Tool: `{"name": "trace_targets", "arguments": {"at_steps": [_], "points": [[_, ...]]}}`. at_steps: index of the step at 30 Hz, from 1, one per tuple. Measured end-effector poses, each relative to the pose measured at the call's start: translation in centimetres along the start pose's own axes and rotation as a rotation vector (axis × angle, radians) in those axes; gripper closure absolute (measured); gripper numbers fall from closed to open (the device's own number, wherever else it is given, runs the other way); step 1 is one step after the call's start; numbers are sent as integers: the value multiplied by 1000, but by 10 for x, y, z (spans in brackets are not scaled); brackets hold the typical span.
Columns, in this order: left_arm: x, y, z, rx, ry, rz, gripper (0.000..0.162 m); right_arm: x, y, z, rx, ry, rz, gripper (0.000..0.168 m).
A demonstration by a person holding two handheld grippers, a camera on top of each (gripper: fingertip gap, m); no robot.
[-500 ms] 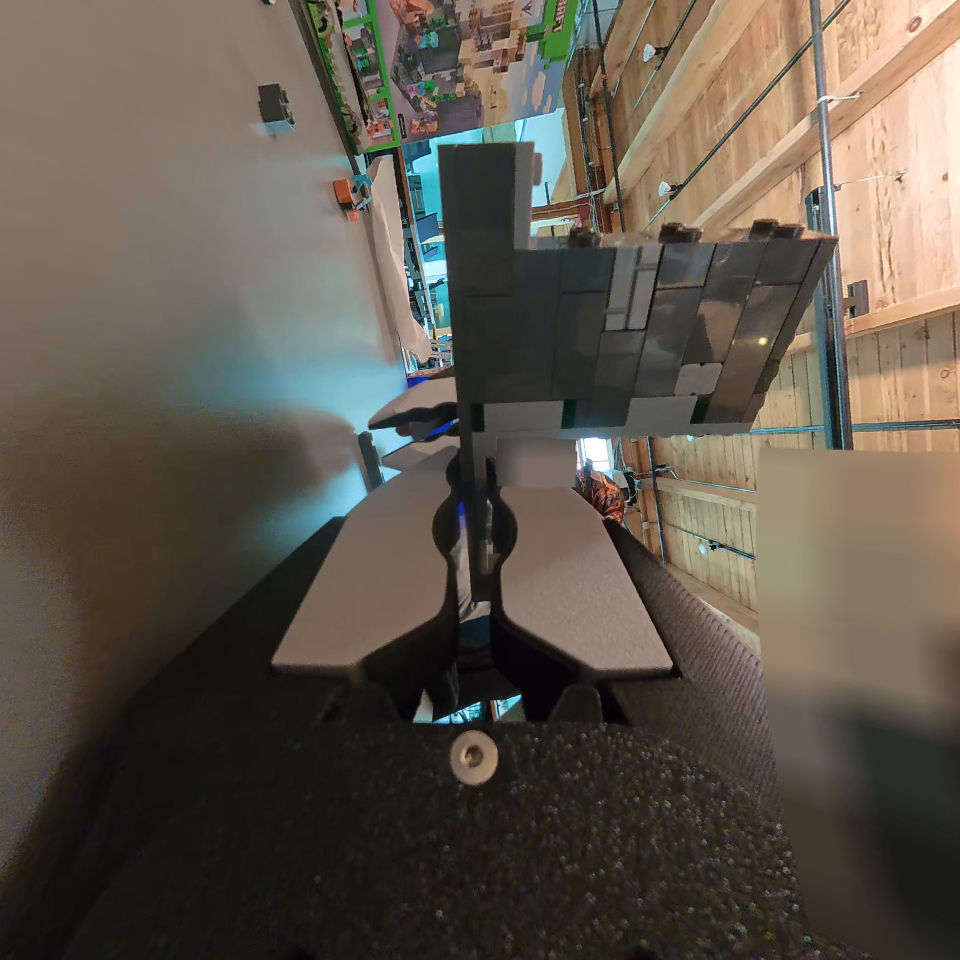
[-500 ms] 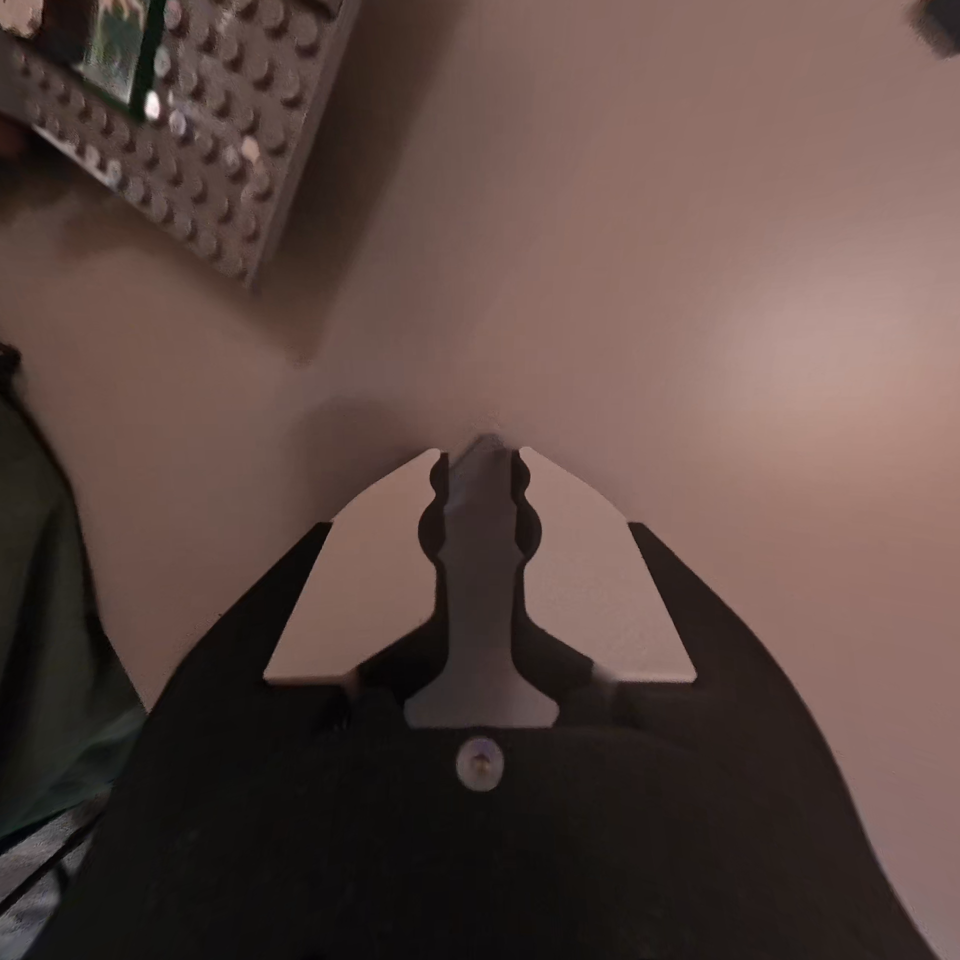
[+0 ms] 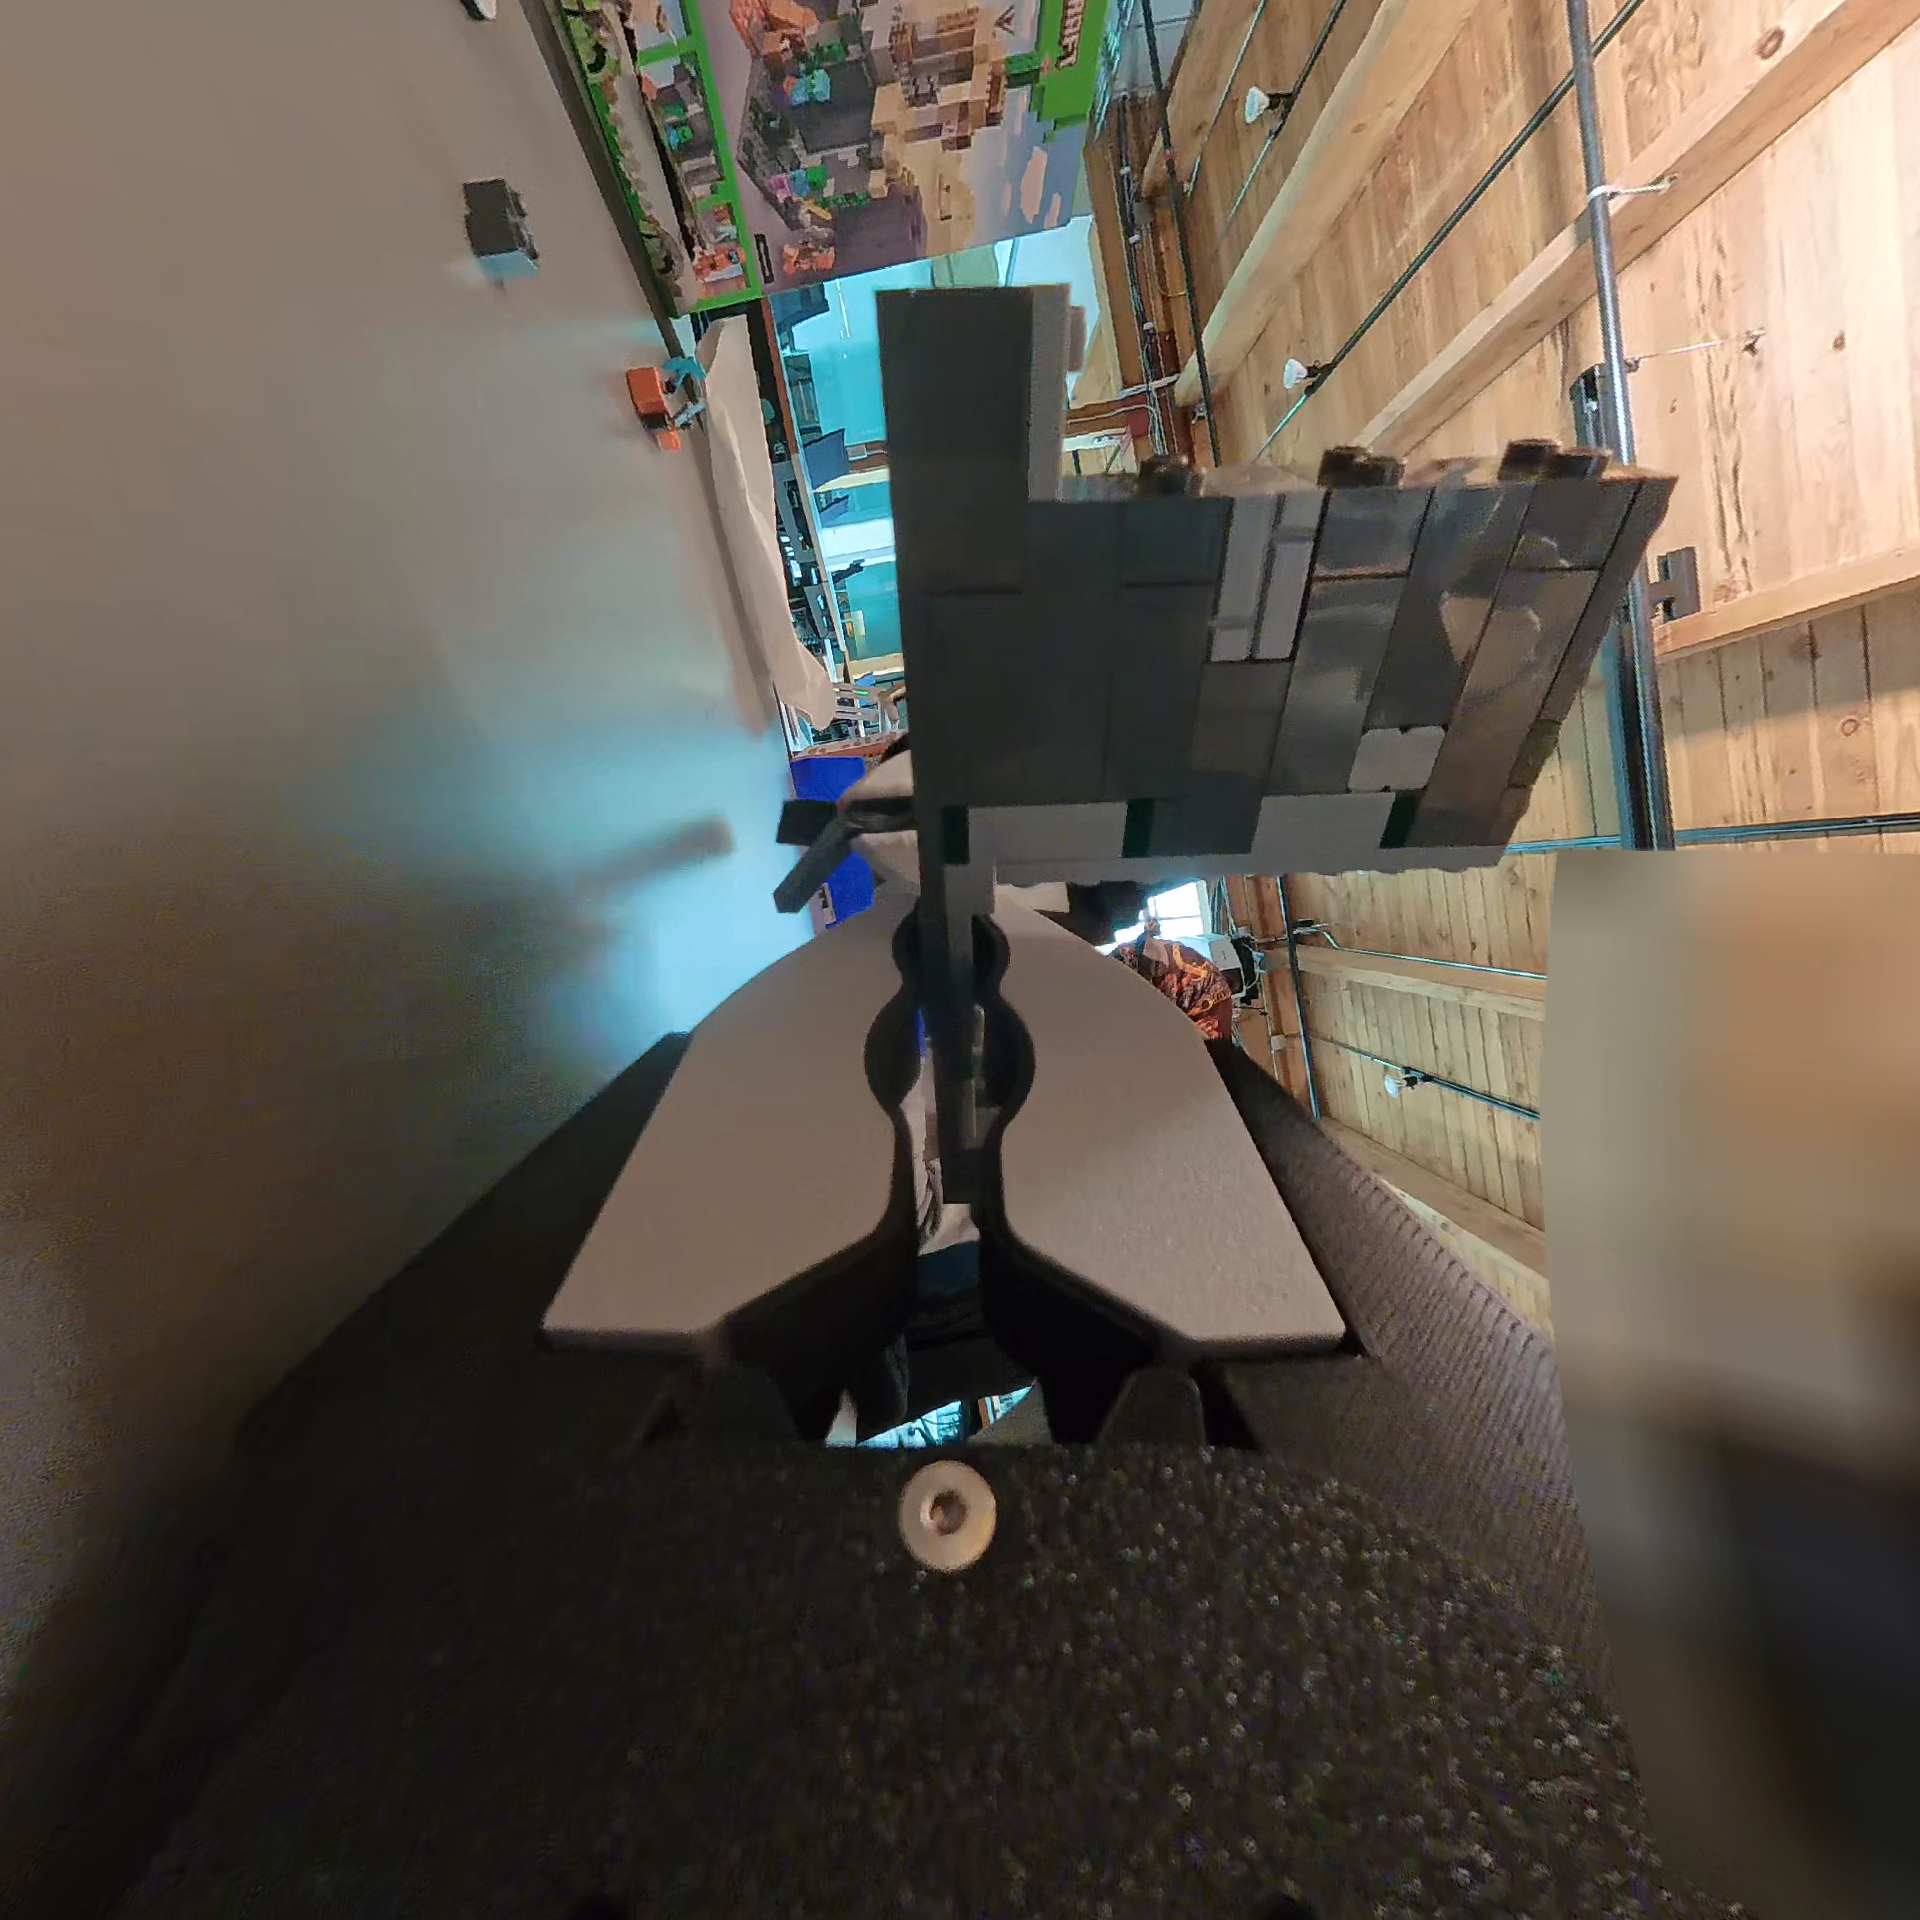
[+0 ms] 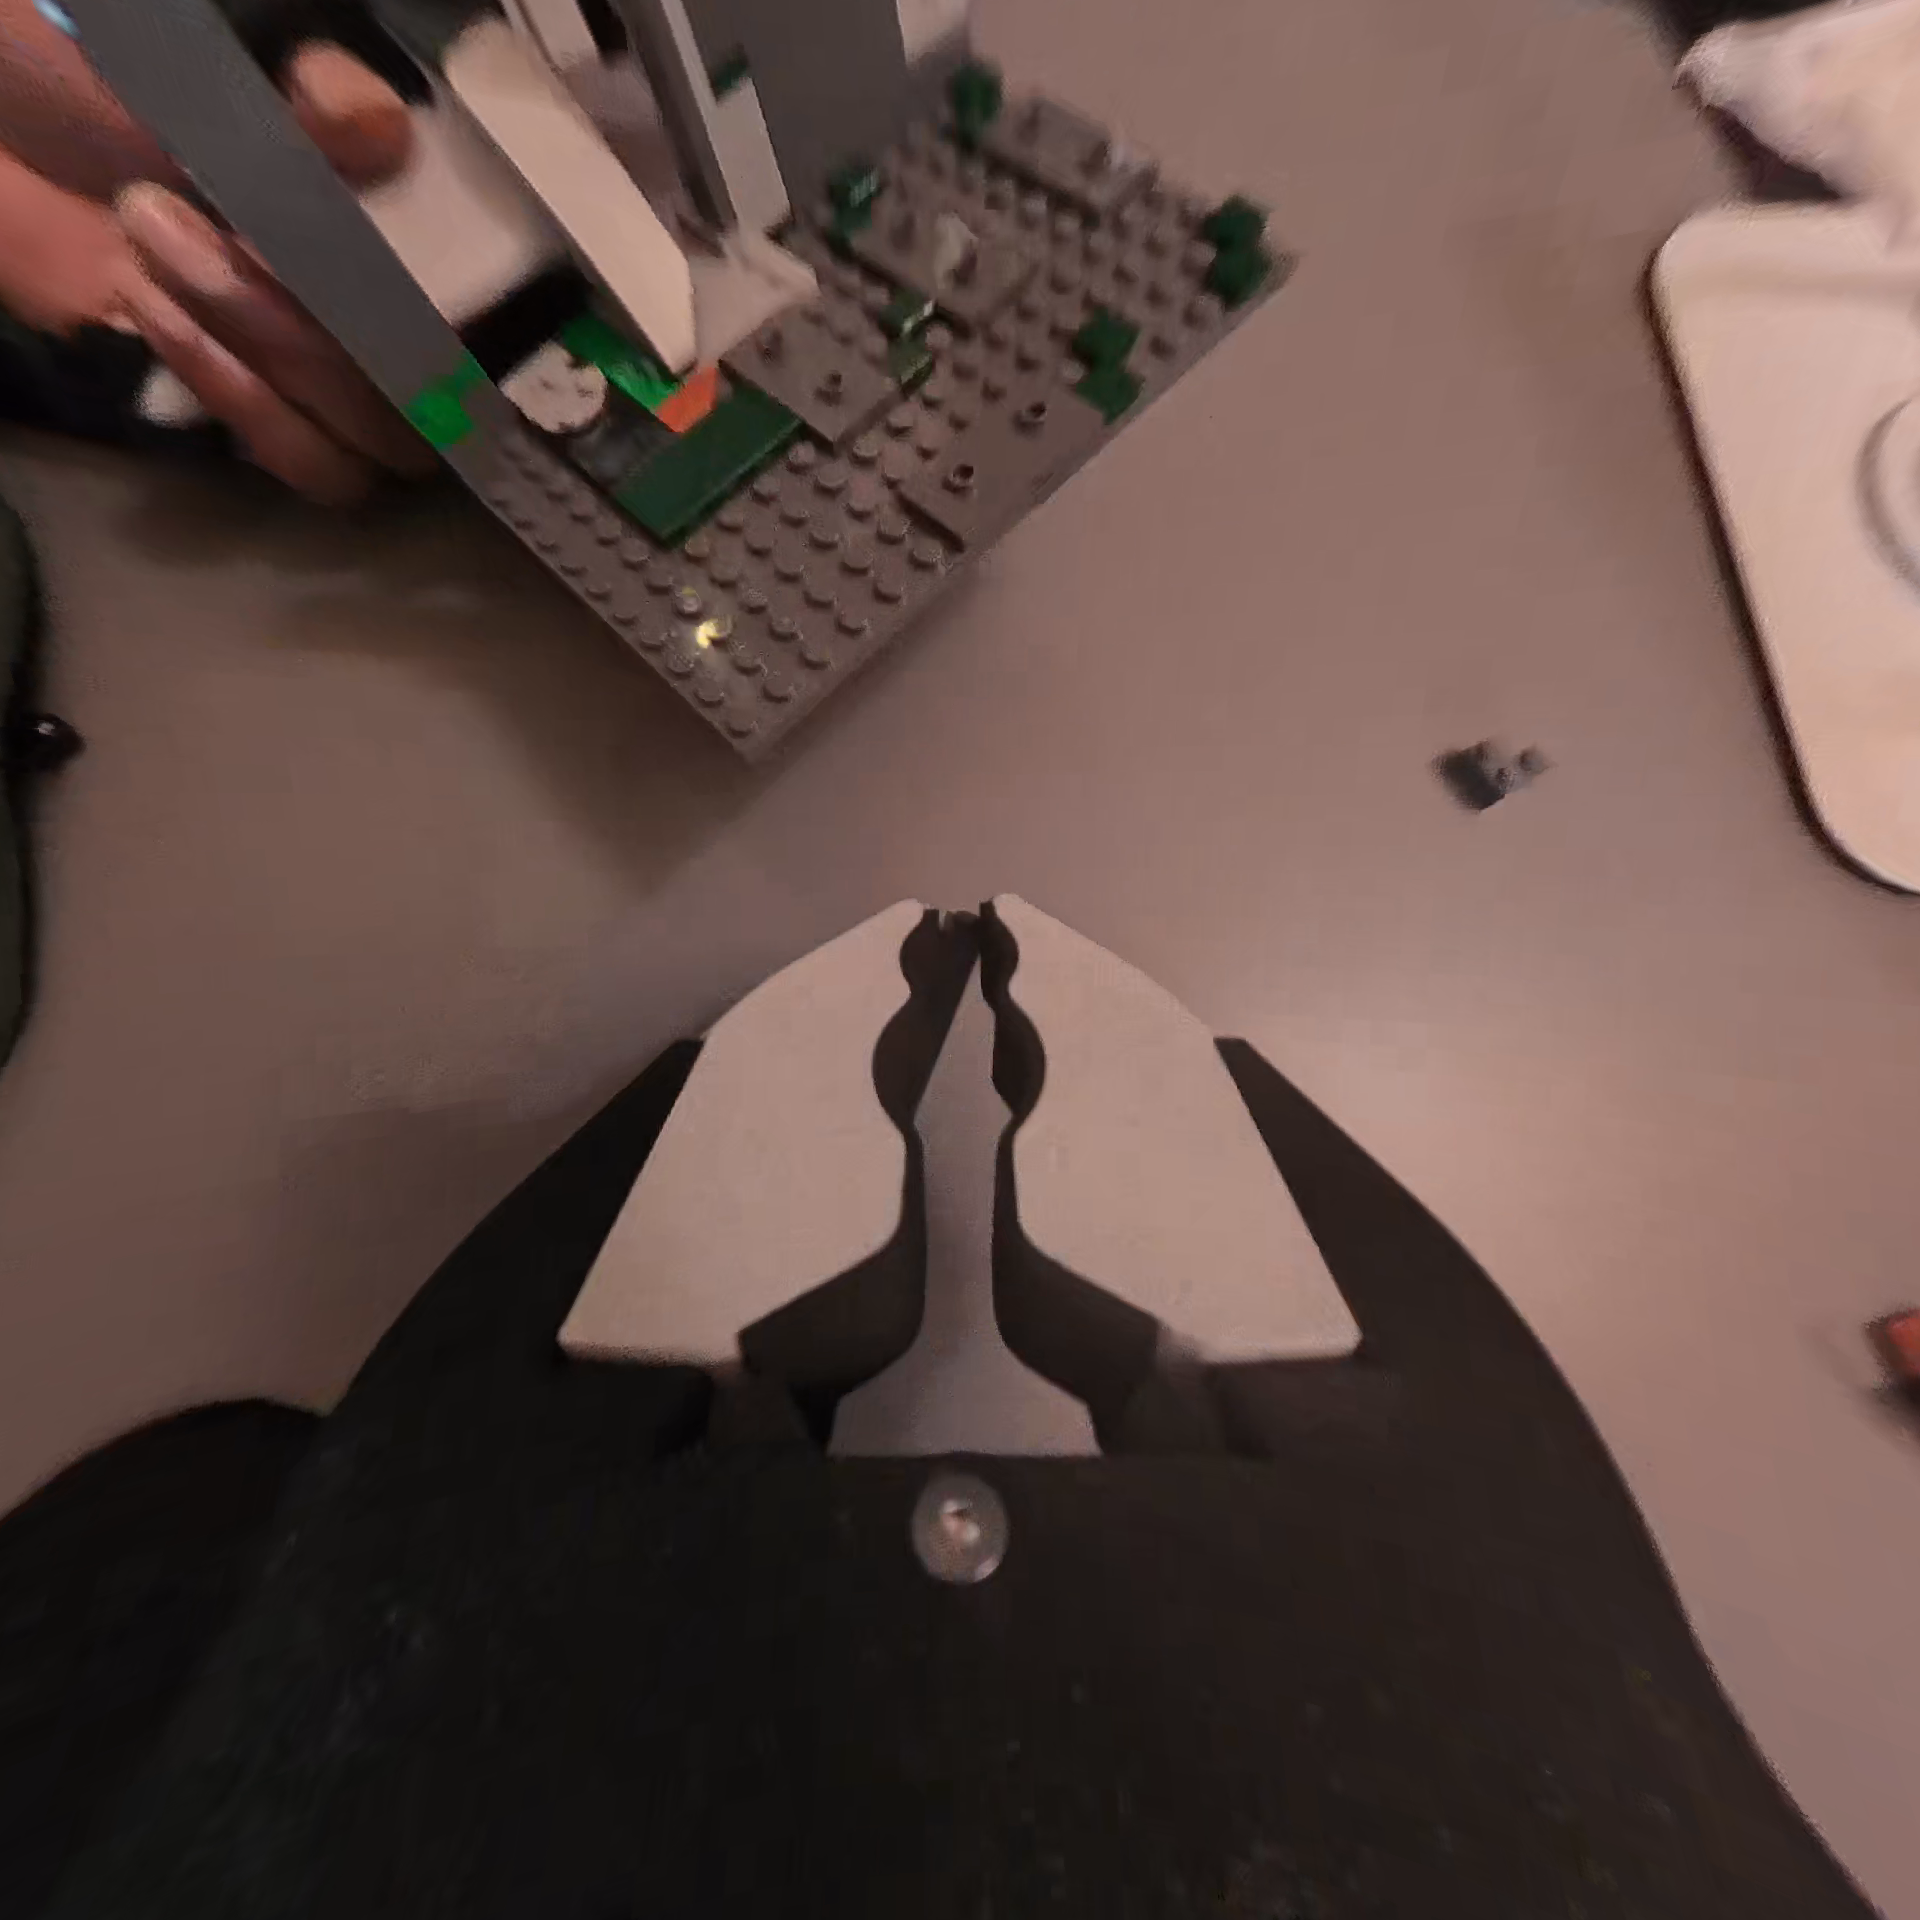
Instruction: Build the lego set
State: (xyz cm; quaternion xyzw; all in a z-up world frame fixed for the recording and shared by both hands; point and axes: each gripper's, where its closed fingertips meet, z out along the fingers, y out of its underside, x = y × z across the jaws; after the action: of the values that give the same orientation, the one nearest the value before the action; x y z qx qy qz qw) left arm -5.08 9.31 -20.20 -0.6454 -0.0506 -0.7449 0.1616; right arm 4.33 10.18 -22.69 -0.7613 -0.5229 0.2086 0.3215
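Dim warm light, motion blur, fisheye edges

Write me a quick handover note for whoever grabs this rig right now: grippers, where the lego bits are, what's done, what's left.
Left gripper: shut on the edge of the grey baseplate, holding the build.
Right gripper: shut on a small dark piece above the table.
Done: grey wall built on the plate.
Loose: dark brick, orange piece.
Left: seat the held piece, add the loose ones.

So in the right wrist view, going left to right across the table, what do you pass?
A person's hand → grey studded baseplate → small dark loose piece → white tray.
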Motion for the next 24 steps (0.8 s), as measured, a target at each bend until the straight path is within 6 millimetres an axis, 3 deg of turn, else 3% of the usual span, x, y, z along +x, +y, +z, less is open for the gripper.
{"name": "trace_targets", "arguments": {"at_steps": [1,6,16,21,24], "points": [[0,0,0,1,0,3,156,1,-1,-4,66,5,-2,162],[0,1,1,-5,-7,17,156,2,23,-18,252,66,-6,162],[-4,2,2,-9,-27,30,156,-9,60,-41,279,166,-21,161],[-4,3,3,-15,-29,30,155,-15,64,-51,306,193,-18,162],[-6,5,5,-24,-31,25,155,-13,52,-53,353,193,-5,162]]}}
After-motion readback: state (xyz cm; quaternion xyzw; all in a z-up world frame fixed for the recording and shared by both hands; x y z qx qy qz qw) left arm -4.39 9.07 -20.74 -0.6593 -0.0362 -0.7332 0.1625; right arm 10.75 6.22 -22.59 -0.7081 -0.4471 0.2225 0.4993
